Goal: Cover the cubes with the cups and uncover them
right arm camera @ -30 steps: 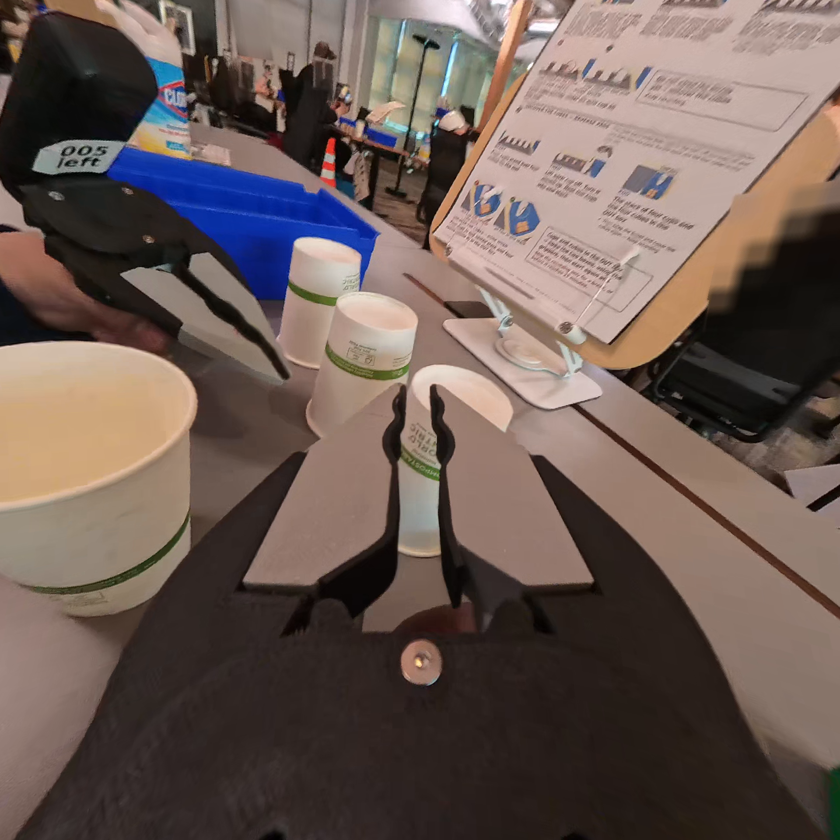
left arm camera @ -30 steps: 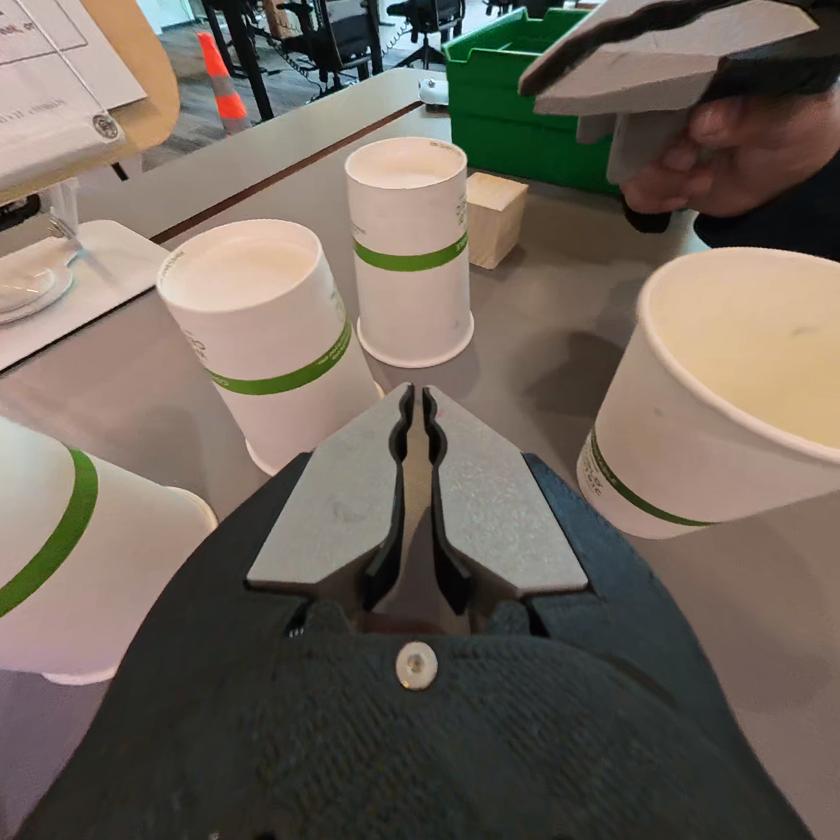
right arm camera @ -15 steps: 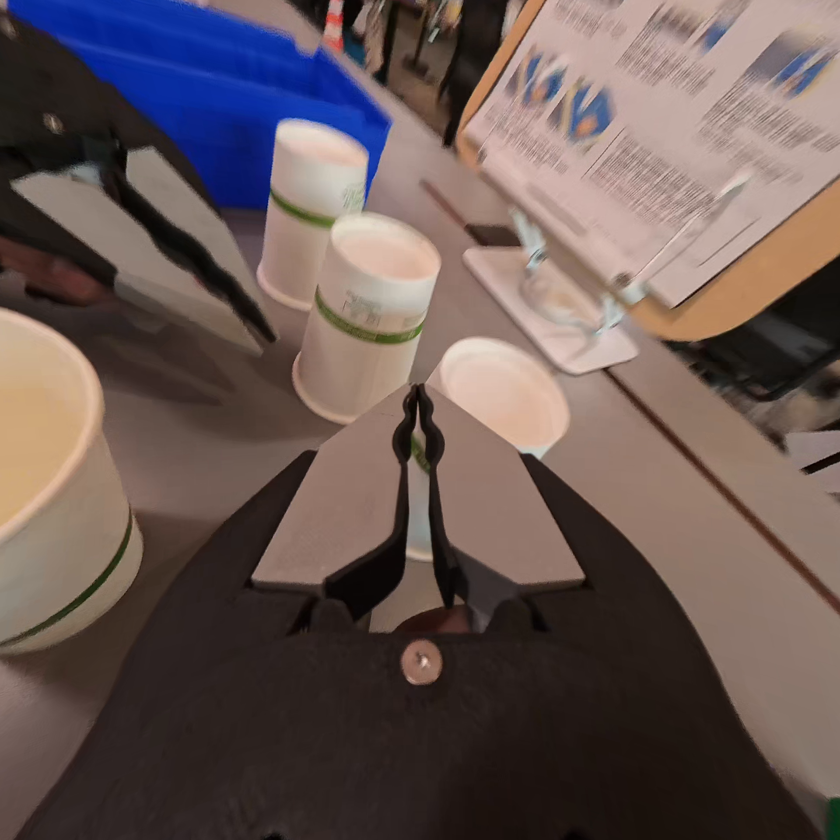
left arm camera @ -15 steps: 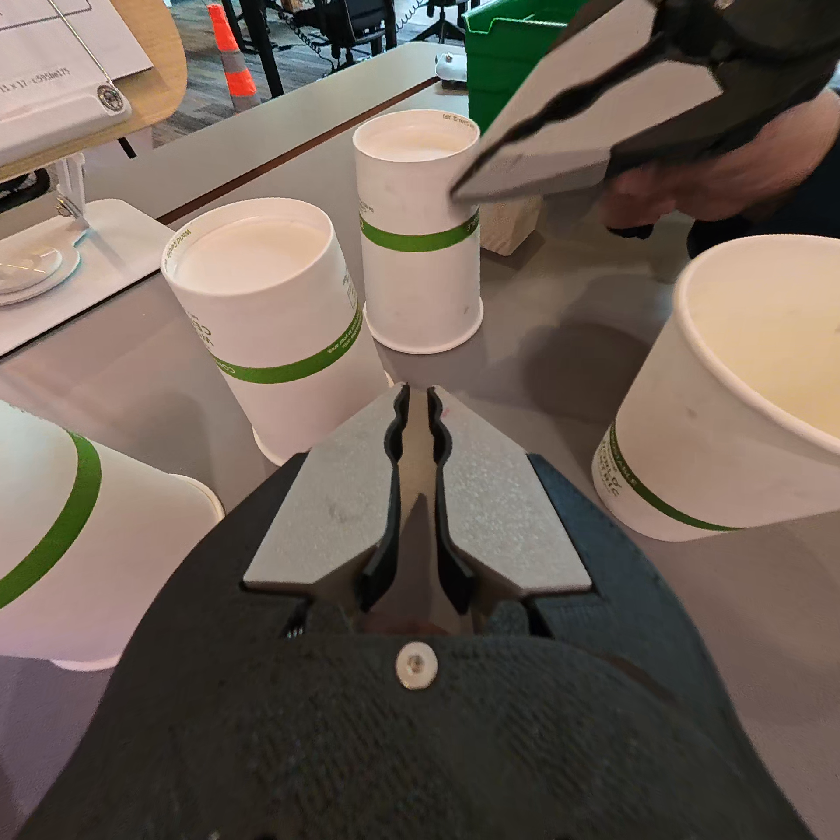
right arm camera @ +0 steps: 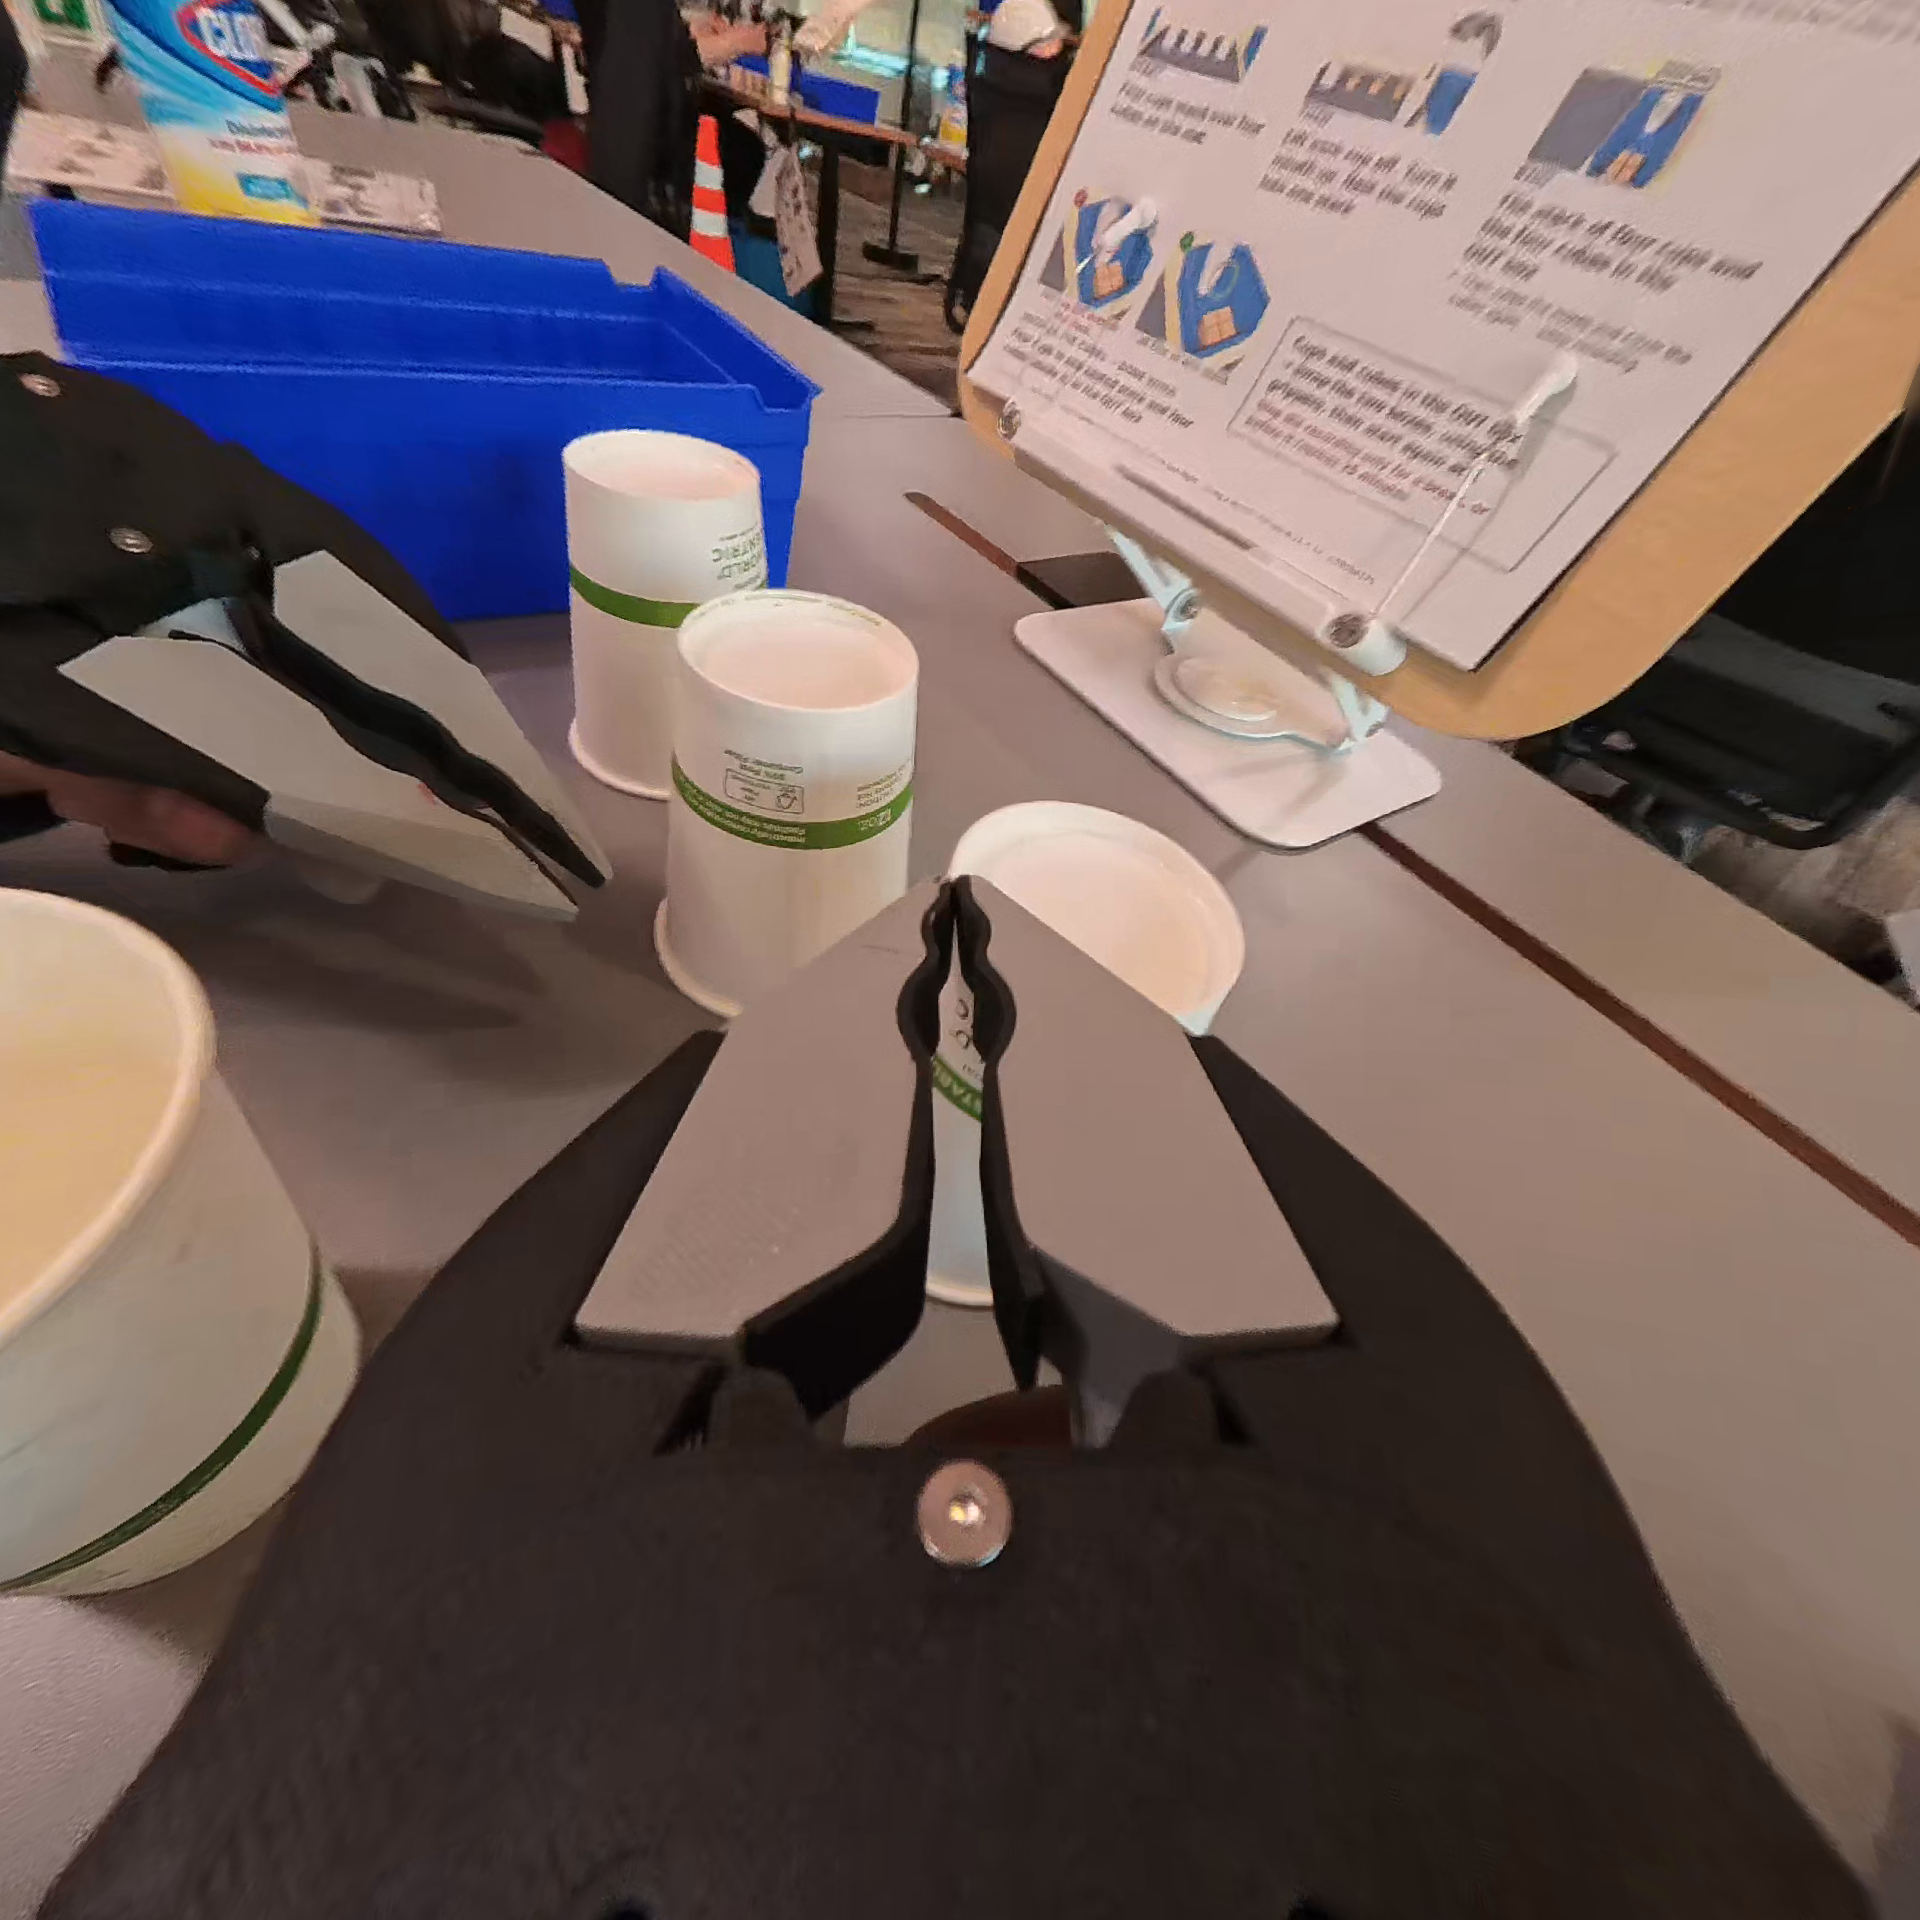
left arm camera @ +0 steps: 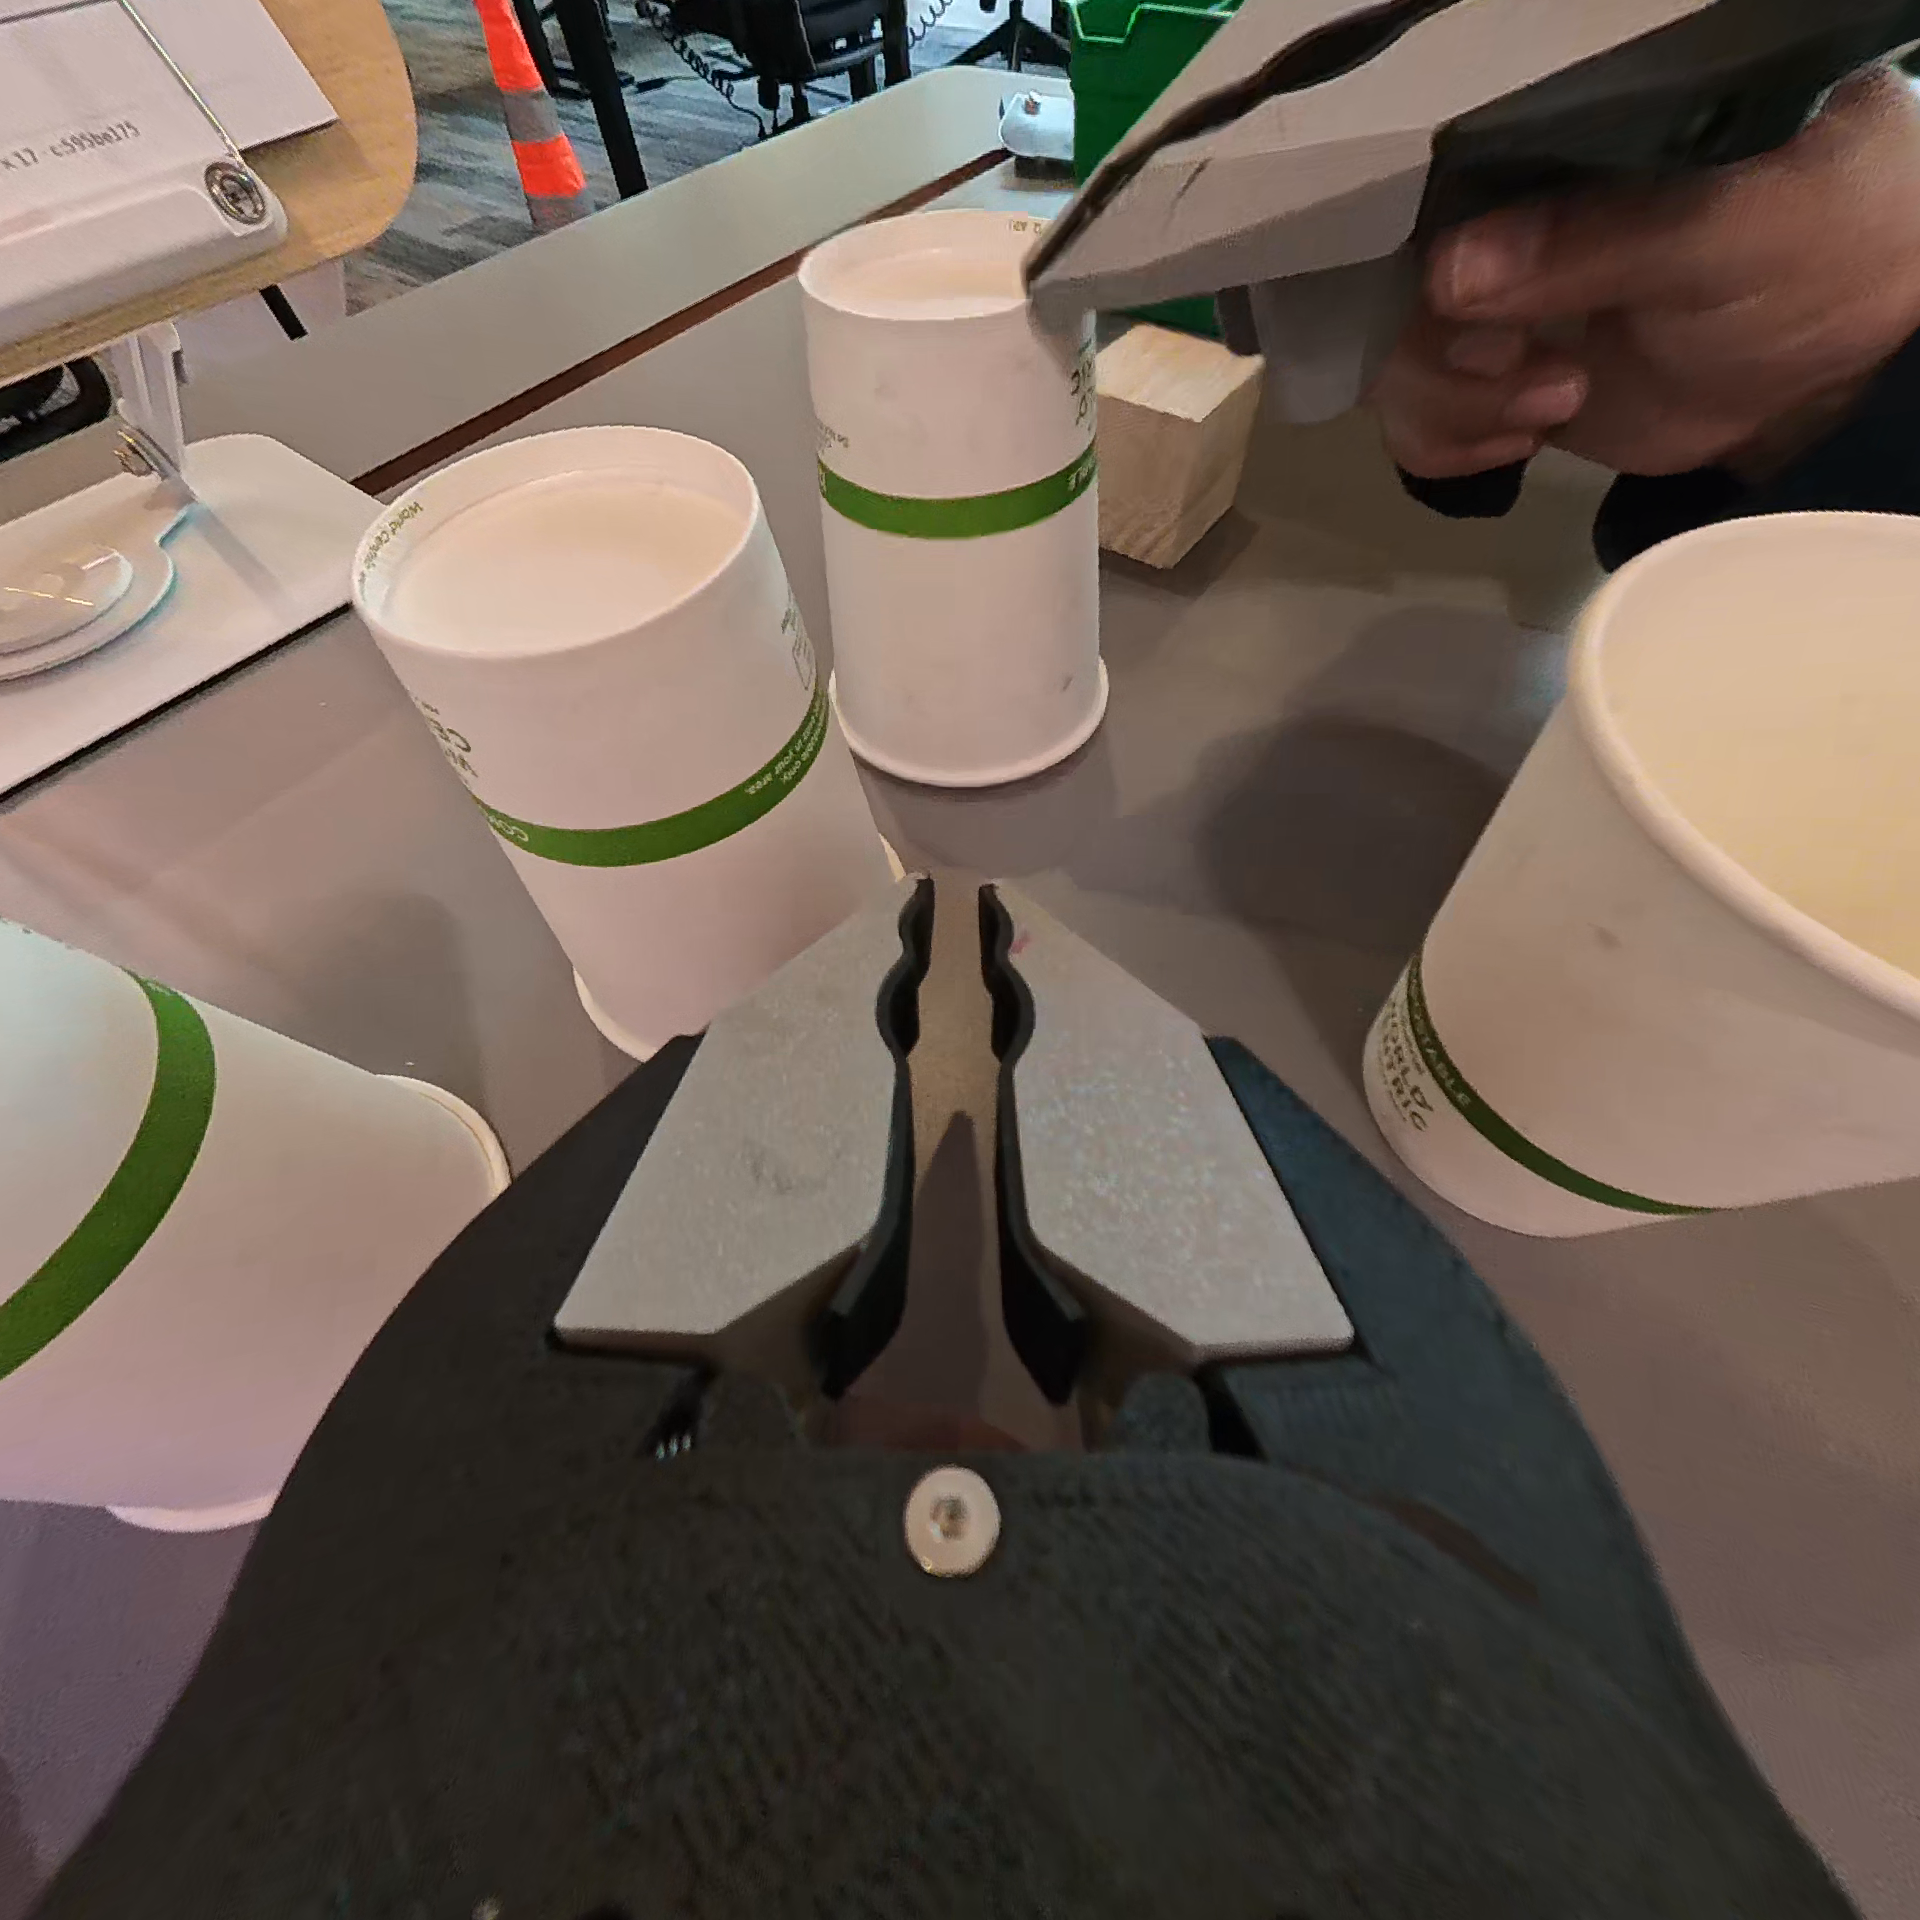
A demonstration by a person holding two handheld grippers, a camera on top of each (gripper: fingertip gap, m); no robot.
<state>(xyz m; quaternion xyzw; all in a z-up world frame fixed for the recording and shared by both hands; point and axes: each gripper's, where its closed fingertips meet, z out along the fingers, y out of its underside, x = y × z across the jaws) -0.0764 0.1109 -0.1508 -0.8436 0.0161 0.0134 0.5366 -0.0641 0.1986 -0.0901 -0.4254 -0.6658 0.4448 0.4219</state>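
Observation:
Three white paper cups with green bands stand upside down in a row on the grey table (left arm camera: 1299, 644): a far cup (left arm camera: 956, 488), a middle cup (left arm camera: 613, 707) and a near cup (left arm camera: 104, 1195). A fourth cup (left arm camera: 1714, 883) stands upright at the right. A wooden cube (left arm camera: 1174, 447) sits bare behind the far cup. My left gripper (left arm camera: 954, 888) hovers low between the cups, its pads slightly apart with nothing between them. My right gripper (right arm camera: 956, 888) is shut, and its tips sit at the upturned base rim of that far cup (right arm camera: 1101, 904); it also shows in the left wrist view (left arm camera: 1039, 281).
A blue bin (right arm camera: 416, 395) stands behind the cups, a green bin (left arm camera: 1132, 83) beyond the cube. A document stand (right arm camera: 1455, 312) on a white base (right arm camera: 1247, 727) is at the table's far side. The left gripper (right arm camera: 587, 894) shows beside the middle cup (right arm camera: 795, 769). My left gripper's tips are some 6 cm from the middle cup (left arm camera: 613, 707).
My right gripper shut in the air, then moved down to the far cup's upturned rim. My left gripper's pads parted slightly and it moved a little forward.

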